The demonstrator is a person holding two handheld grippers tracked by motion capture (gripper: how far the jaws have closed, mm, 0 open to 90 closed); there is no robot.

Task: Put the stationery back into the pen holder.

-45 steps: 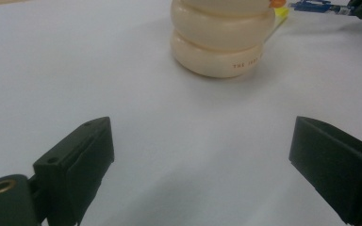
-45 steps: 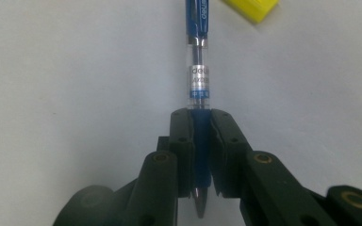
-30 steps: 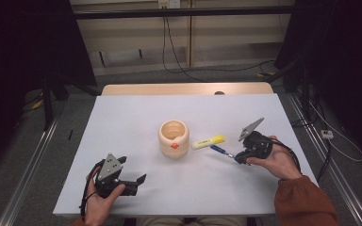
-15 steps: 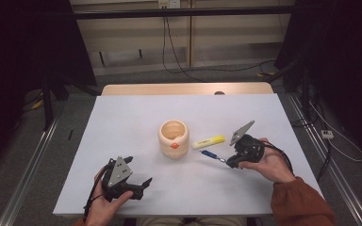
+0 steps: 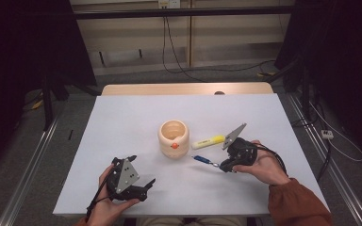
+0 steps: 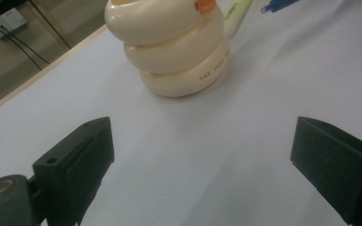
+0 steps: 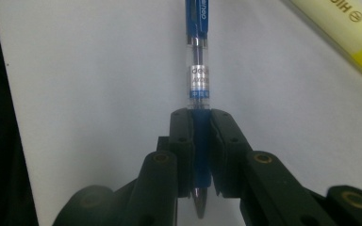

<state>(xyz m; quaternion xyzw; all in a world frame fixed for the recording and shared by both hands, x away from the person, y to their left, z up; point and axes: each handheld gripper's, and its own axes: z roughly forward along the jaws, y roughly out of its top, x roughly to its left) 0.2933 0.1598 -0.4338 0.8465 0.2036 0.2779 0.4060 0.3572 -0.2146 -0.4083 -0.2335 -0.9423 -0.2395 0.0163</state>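
Right gripper view looks along the right tool (image 7: 201, 127), whose jaws are pressed onto the grip section of a blue pen (image 7: 198, 70); the pen's tip points back toward the camera between the jaws and its clear barrel and blue clip end run away over the white counter (image 7: 99, 70). A yellow highlighter (image 7: 344, 28) lies on the counter just beside the pen, at an angle to it.

In the high view the right tool (image 5: 222, 165) sits in the person's right hand (image 5: 264, 165), turned toward the middle of the counter (image 5: 122, 122), with the pen (image 5: 202, 160) sticking out level toward a cream ringed cup (image 5: 173, 138). The cup stands upright near the counter's centre; as far as its mouth shows, it holds nothing. The highlighter (image 5: 208, 141) lies between the cup and the right hand.

The left tool (image 5: 148, 184) rests low at the near left, held in the left hand (image 5: 109, 202). The left gripper view shows its jaws spread wide with bare counter (image 6: 217, 155) between them, and the cup (image 6: 169, 42) ahead, with small lettering on its bottom ring and an orange mark near the rim.
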